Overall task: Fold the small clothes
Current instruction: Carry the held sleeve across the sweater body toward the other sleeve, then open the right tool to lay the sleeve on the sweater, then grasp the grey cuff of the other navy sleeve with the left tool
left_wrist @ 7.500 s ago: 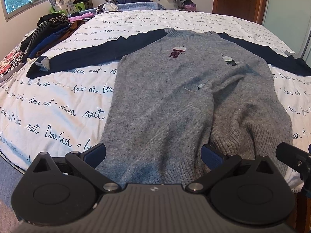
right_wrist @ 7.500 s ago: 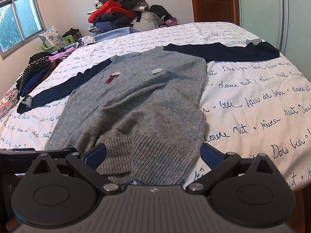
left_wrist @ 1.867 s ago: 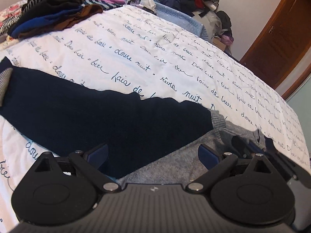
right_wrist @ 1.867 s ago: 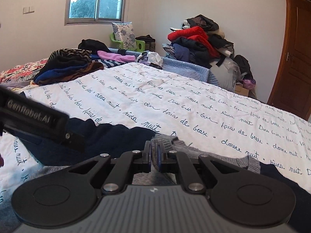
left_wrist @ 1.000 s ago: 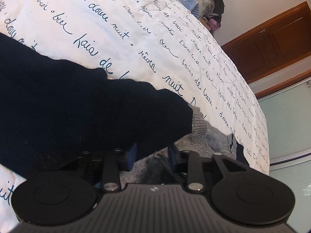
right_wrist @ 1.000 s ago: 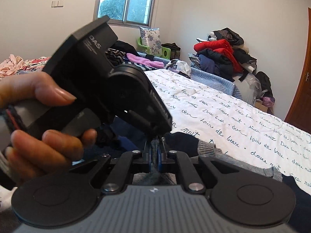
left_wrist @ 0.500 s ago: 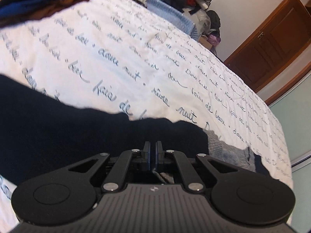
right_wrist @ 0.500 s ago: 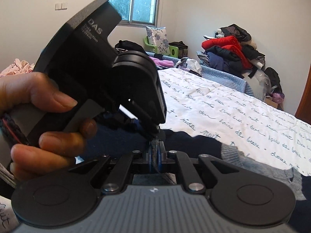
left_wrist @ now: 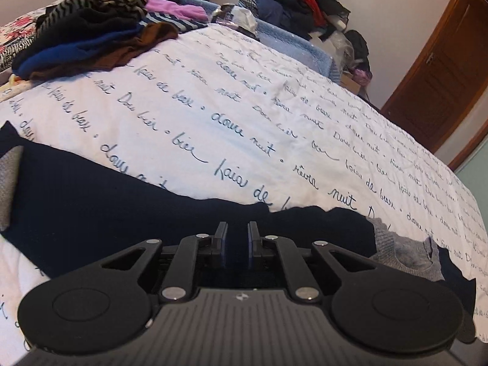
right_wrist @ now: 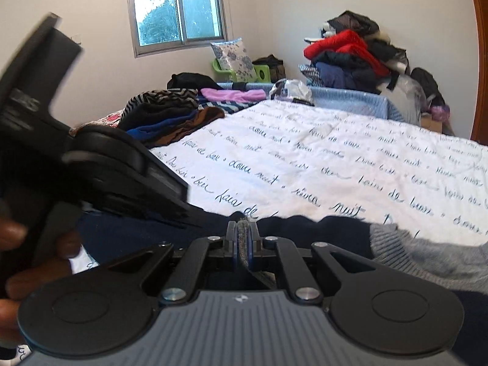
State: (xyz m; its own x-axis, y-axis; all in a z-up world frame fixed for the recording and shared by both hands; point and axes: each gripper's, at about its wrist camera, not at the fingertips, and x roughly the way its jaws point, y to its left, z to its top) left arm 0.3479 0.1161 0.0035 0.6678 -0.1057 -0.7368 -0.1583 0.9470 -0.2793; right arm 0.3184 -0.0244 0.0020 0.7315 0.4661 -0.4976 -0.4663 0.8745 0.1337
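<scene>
A grey sweater with navy sleeves lies on the bed. In the left wrist view its navy sleeve point(left_wrist: 91, 195) runs left to a grey cuff point(left_wrist: 9, 183), and the grey collar point(left_wrist: 405, 250) shows at right. My left gripper point(left_wrist: 235, 248) sits low over the navy fabric, its jaws a narrow gap apart with nothing clearly pinched. My right gripper point(right_wrist: 242, 244) is shut on a fold of the grey knit point(right_wrist: 242, 238). The collar point(right_wrist: 427, 253) lies to its right. The left gripper body and the hand holding it fill the left of the right wrist view.
The white bedspread point(left_wrist: 274, 116) with blue script stretches ahead. Folded clothes point(left_wrist: 91, 39) are stacked at the far left edge. A heap of clothes point(right_wrist: 350, 58) sits behind the bed, near a blue blanket point(right_wrist: 350, 100). A wooden door point(left_wrist: 442, 70) stands at right.
My left gripper's jaws have parted slightly from fully shut half a second ago. My right gripper stays shut on the grey knit. Both views have shifted a little.
</scene>
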